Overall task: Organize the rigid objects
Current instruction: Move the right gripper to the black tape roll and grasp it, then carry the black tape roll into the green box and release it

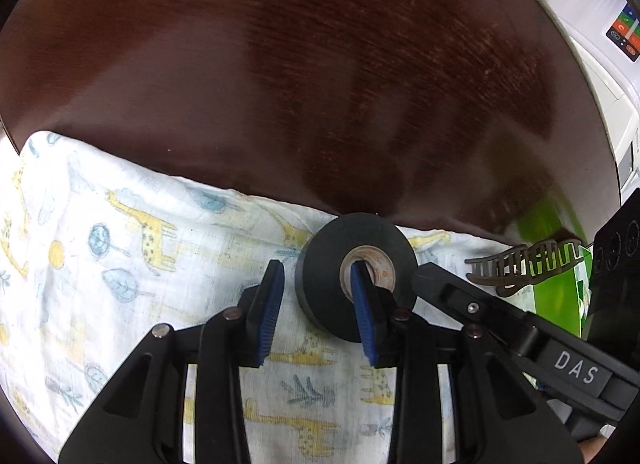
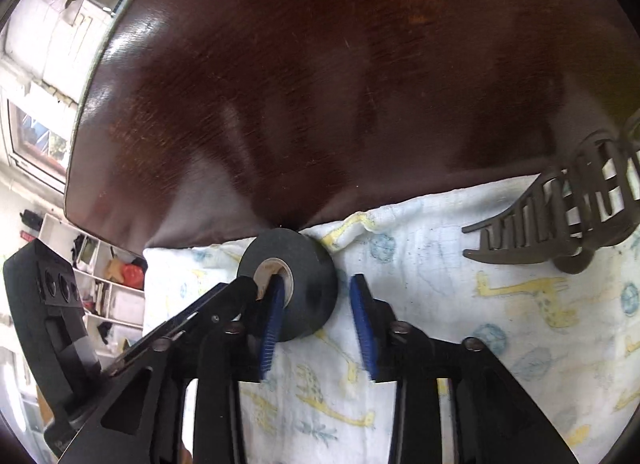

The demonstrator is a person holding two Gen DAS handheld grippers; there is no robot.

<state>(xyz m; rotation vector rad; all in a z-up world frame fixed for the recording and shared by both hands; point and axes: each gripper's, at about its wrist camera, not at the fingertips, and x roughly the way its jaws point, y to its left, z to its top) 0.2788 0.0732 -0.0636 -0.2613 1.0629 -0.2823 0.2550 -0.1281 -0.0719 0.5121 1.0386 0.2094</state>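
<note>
Black tape roll [image 1: 356, 276], stiff and light on giraffe cloth [image 1: 120, 264]; both left gripper [image 1: 318, 312] and right gripper [image 2: 318, 320] spread wide, one finger through the core — best gripped across the ring wall.

So the counter [image 1: 280, 64] is a dark reddish-brown wood top, glossy, with visible grain and a few scuffs; in the right wrist view its rounded edge curves off around 10 o'clock. Spread straight on it is a white muslin cloth [image 1: 120, 244] printed with yellow giraffes and blue trees, covering the near half, its rumpled far hem running across the middle. A green box [image 1: 560, 296] shows at about 4 o'clock in the left wrist view, right by the cloth's edge, but I can't tell if it's on the wood or the cloth.
</note>
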